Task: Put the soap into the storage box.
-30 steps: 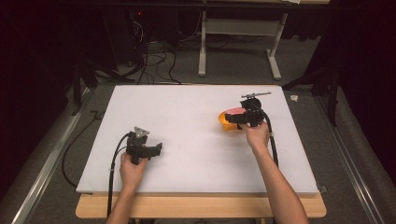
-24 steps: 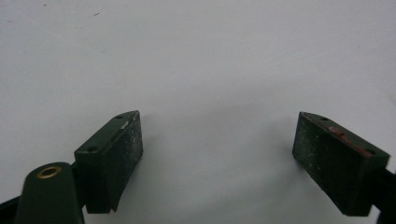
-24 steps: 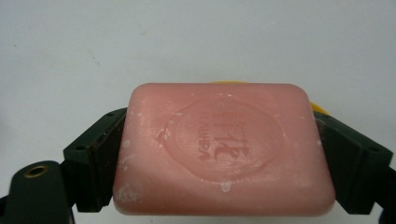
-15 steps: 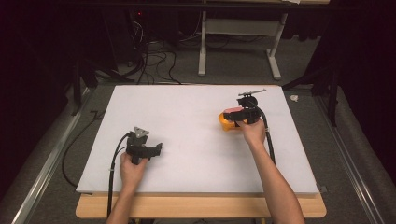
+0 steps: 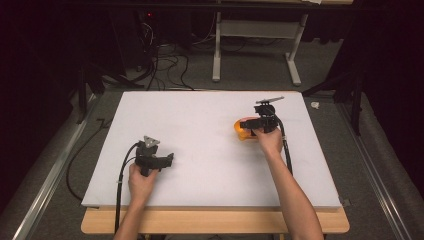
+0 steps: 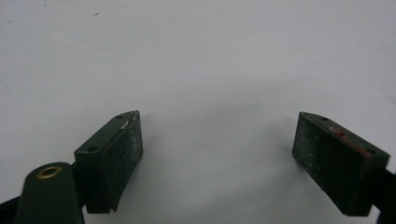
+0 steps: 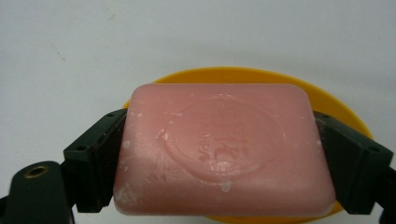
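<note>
The right claw (image 7: 224, 163) is clamping a pink soap bar (image 7: 224, 149) by its two short ends, so the bar's long axis is running straight across from jaw to jaw. Directly beneath and behind the bar, the orange soap dish (image 7: 341, 114) is showing around its upper edge; whether the soap is resting in it or hovering just above, I cannot tell. In the high view this pairing is sitting right of centre on the white desk (image 5: 200, 130). The bar is rounded at the corners, with a stamped oval emblem and whitish scuffs. The left claw (image 6: 219, 158) is sitting lower left, well apart, jaws wide over bare desk.
</note>
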`<state>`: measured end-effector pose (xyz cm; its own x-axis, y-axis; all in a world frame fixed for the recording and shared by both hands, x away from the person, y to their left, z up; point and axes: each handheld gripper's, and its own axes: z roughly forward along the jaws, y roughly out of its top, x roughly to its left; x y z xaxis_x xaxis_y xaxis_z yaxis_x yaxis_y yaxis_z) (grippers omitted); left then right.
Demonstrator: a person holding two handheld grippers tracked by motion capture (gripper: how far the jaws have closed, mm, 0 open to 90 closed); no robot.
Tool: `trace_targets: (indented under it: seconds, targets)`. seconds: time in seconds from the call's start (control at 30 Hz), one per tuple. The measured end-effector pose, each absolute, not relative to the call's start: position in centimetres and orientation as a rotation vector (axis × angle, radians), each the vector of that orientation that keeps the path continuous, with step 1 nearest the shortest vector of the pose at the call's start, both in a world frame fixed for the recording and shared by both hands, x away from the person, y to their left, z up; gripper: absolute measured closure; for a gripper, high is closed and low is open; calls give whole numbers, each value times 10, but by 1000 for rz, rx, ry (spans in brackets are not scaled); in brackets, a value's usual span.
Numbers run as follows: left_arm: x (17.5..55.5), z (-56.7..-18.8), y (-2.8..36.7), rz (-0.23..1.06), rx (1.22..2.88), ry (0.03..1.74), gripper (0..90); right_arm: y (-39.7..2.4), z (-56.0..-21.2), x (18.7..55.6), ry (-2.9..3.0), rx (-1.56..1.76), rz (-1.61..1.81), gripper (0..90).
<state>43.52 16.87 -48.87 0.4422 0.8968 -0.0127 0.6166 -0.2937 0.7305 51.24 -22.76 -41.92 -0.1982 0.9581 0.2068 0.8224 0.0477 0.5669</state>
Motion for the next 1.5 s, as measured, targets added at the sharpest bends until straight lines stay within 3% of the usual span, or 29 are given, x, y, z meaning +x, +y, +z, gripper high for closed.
trace_targets:
  seconds: [0.67, 1.5]
  targets:
    - [435, -489, 169, 532, 2024, 1266, 166, -229, -421, 517, 2065, 1879, 875, 135]
    - [435, -489, 169, 535, 2023, 1266, 166, -237, -397, 484, 2017, 1721, 938, 163]
